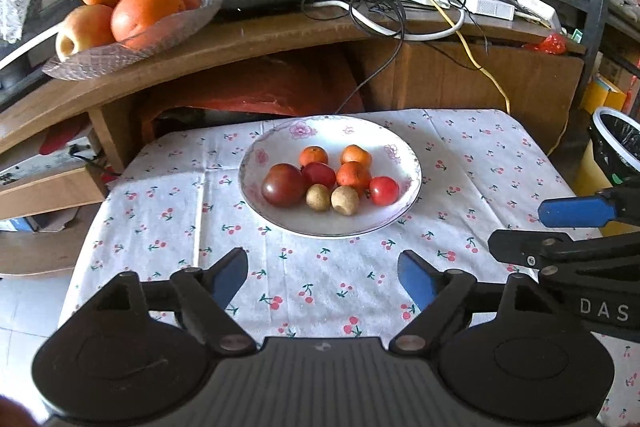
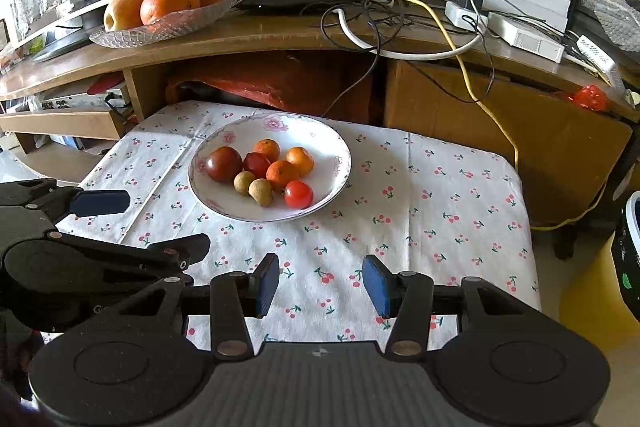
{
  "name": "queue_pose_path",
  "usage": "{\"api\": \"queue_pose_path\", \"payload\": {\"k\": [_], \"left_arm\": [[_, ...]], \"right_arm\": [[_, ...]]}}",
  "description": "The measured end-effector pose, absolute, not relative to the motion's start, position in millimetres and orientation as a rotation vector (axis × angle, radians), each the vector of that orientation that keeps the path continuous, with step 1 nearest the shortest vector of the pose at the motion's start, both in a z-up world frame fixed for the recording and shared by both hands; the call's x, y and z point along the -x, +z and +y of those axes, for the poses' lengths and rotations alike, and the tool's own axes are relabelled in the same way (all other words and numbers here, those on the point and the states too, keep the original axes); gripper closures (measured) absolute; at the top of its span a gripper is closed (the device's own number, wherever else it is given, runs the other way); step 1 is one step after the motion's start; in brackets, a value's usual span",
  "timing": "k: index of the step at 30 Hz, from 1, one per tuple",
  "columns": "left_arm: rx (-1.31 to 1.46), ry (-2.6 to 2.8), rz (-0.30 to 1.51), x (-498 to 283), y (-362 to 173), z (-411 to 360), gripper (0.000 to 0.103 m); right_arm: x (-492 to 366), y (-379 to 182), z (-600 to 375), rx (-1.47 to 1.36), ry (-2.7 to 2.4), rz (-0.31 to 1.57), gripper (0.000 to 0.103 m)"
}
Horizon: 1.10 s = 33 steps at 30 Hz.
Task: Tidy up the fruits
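Cherry-print cloth (image 1: 328, 279) covered the table, and every small fruit (image 1: 328, 181) lay together inside the plate (image 1: 280, 143). Short of the plate, the left gripper (image 1: 322, 277) and right gripper (image 2: 320, 283) hung wide apart, empty. That fits fruits already gathered, or awaiting sorting.
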State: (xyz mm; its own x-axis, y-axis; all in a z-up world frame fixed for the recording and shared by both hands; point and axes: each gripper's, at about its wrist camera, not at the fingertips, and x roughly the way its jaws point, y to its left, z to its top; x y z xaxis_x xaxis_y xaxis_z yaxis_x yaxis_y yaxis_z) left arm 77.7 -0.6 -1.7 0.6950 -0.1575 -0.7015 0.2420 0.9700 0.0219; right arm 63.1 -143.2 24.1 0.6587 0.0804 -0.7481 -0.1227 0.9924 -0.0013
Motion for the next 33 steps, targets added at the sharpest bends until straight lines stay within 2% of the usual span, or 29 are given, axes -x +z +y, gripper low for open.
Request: {"api": "queue_pose_path", "payload": {"k": [8, 33], "left_arm": [[-0.170, -0.173, 0.735, -55.9, 7.9, -1.9, 0.004], [-0.168, -0.162, 0.696, 1.1, 16.6, 2.5, 0.004]], "right_arm": [[-42.6, 29.7, -139.9, 0.044, 0.113, 0.835, 0.059], [17.0, 37.0, -126.1, 0.023, 0.133, 0.835, 0.059]]}}
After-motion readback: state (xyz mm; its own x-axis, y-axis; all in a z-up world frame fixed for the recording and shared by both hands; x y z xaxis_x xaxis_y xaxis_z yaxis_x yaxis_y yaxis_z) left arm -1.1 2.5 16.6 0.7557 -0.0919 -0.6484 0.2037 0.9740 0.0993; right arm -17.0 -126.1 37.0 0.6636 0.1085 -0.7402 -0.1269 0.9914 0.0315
